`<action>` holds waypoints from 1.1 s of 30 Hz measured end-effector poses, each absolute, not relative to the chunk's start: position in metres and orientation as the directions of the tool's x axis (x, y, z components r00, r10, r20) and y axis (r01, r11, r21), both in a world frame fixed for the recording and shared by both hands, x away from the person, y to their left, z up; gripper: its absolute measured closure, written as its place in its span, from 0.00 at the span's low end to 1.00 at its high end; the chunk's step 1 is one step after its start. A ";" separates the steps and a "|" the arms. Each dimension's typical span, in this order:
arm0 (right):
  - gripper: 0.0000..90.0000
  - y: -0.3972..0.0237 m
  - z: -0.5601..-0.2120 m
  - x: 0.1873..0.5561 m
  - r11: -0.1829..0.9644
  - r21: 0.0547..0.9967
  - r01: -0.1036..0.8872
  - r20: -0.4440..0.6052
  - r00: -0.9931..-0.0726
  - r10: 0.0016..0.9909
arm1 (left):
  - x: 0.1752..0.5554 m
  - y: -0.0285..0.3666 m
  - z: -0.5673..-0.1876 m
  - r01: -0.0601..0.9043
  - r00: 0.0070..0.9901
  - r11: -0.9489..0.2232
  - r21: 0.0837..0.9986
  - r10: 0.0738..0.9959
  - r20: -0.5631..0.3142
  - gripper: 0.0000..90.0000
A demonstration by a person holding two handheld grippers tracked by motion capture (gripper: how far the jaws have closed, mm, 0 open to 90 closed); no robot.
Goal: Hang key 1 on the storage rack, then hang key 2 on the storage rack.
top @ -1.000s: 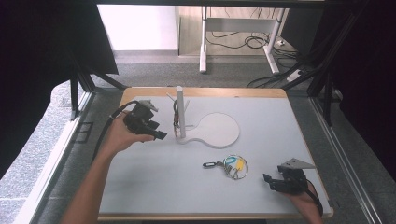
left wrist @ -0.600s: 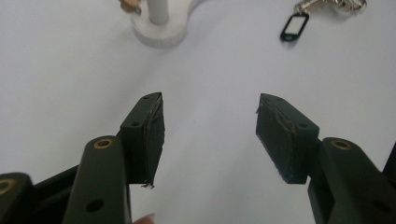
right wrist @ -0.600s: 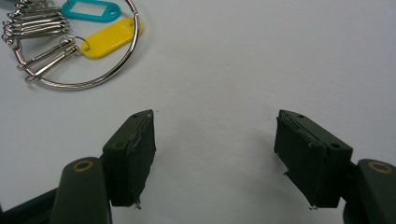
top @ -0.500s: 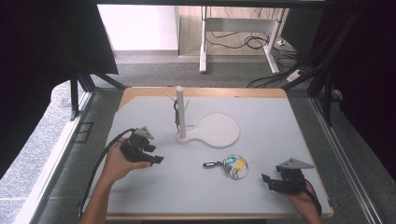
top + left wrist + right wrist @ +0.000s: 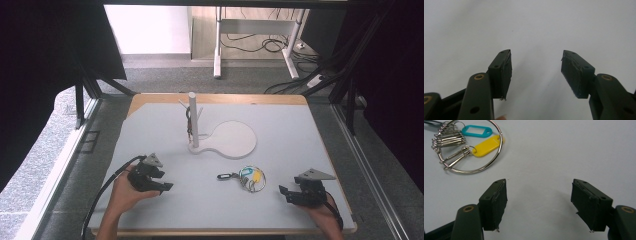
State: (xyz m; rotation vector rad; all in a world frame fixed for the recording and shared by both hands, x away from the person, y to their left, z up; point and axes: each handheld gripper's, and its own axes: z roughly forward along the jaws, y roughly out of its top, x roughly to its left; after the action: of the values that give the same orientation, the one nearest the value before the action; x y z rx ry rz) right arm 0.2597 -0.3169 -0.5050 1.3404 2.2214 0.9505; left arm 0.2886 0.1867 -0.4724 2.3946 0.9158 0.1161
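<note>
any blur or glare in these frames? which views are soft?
High view: even light, sharp, no glare on the table. Left gripper view: fingers slightly soft, faint shadows beneath. Right gripper view: key ring crisp, with soft shadows under the fingers.

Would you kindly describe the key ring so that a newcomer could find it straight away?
Start at the white stand with its upright post on the grey table. Nearer the person, slightly right, lies the key ring: a big wire loop carrying a teal tag and a yellow tag.

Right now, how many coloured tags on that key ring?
2: a teal tag and a yellow tag just below it, both inside the key ring lying on the table; more could be hidden among the clips.
</note>
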 end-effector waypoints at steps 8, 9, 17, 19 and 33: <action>0.32 -0.309 -0.490 0.268 0.342 0.705 0.621 0.006 -0.487 0.873 | 0.276 0.197 -0.459 0.590 0.751 -0.533 0.606 0.638 -0.171 0.47; 0.33 -0.308 -0.488 0.268 0.353 0.700 0.621 0.003 -0.497 0.868 | 0.276 0.197 -0.459 0.590 0.751 -0.533 0.607 0.638 -0.170 0.46; 0.42 -0.290 -0.456 0.282 0.471 0.640 0.608 -0.018 -0.600 0.800 | 0.275 0.194 -0.465 0.593 0.756 -0.544 0.594 0.631 -0.176 0.45; 0.45 -0.284 -0.450 0.287 0.504 0.617 0.605 -0.018 -0.630 0.777 | 0.274 0.193 -0.467 0.601 0.748 -0.529 0.599 0.637 -0.188 0.45; 0.61 -0.233 -0.443 0.335 0.685 0.393 0.613 -0.008 -0.743 0.670 | 0.271 0.193 -0.474 0.614 0.746 -0.538 0.578 0.635 -0.201 0.45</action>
State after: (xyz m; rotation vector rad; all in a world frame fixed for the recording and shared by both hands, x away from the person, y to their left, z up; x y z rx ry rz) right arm 0.3350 -0.2334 -0.4432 1.0514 2.7432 0.5582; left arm 0.2708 0.1929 -0.4745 2.3007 0.9347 0.0441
